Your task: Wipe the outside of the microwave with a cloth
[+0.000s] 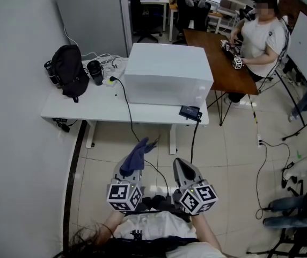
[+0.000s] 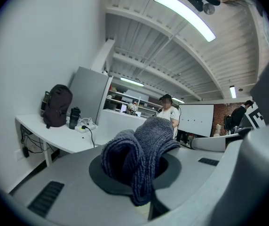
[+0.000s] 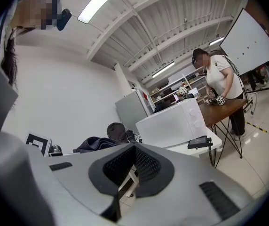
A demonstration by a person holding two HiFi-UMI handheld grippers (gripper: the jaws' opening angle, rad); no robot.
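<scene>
Microwave (image 1: 167,74) on table (image 1: 102,110), backpack (image 1: 70,69) left of it

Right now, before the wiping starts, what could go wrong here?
The black cable hangs over the front edge of the table; a gripper could snag it. The small black device at that edge, beside the microwave, might get knocked off. The cloth in the left gripper is bunched, so it may wipe poorly.

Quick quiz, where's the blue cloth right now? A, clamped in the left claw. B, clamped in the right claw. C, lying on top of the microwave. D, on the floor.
A: the left gripper view shows the blue cloth bunched between the jaws of the left claw, while the right claw holds nothing and the microwave has nothing on top.
</scene>
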